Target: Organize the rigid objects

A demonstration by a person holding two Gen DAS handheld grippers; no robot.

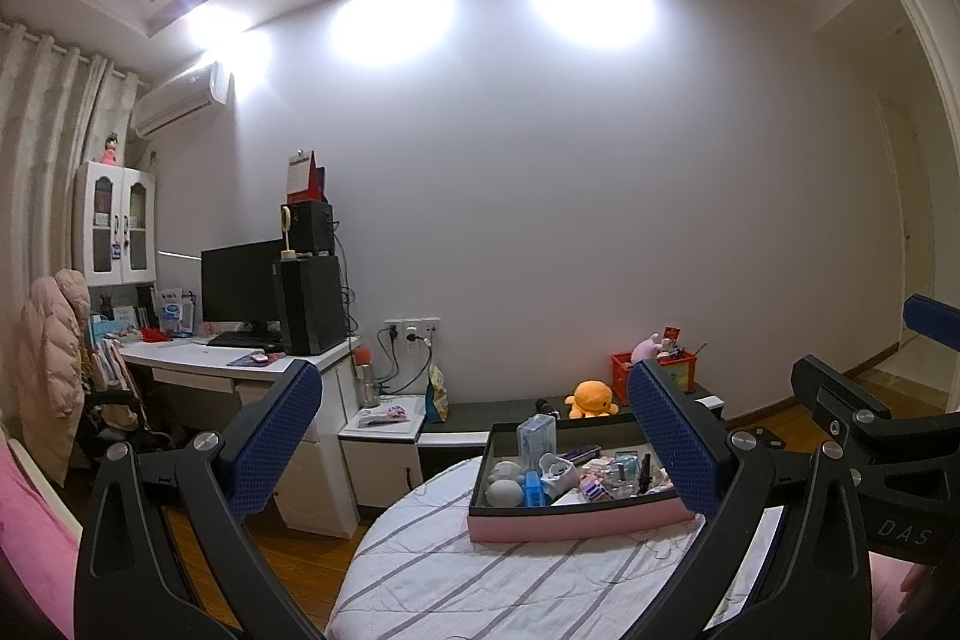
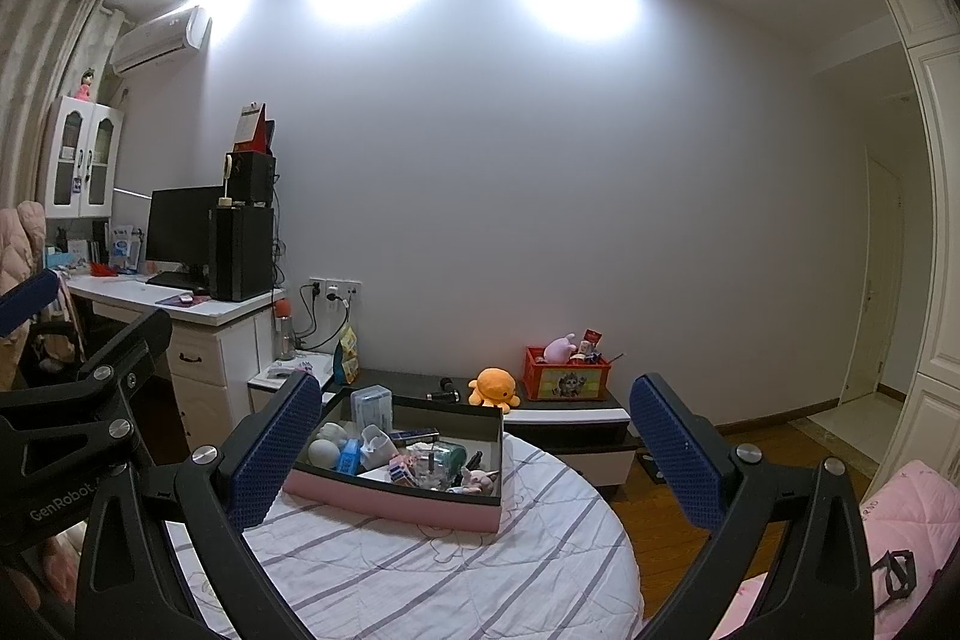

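Pink-sided box [image 1: 579,517] of small things sits ahead on the striped table [image 2: 432,574], long side across, between my left fingers [image 1: 480,436] and off my right fingers' [image 2: 474,445] left tip, both pairs wide and empty.

A pink-fronted box [image 2: 393,501] with black walls is seen on a white cover [image 2: 420,580] crossed by grey stripes. Blue dimpled pads [image 1: 273,436] are carried on the black frame of the left gripper [image 1: 480,436], and the same blue on black is noted on the right gripper [image 2: 474,445]. An orange plush toy [image 2: 493,385] and a red crate [image 2: 567,376] are set on a black-and-white low cabinet [image 2: 576,418]; a pink quilt [image 2: 912,514] is seen at the right edge.
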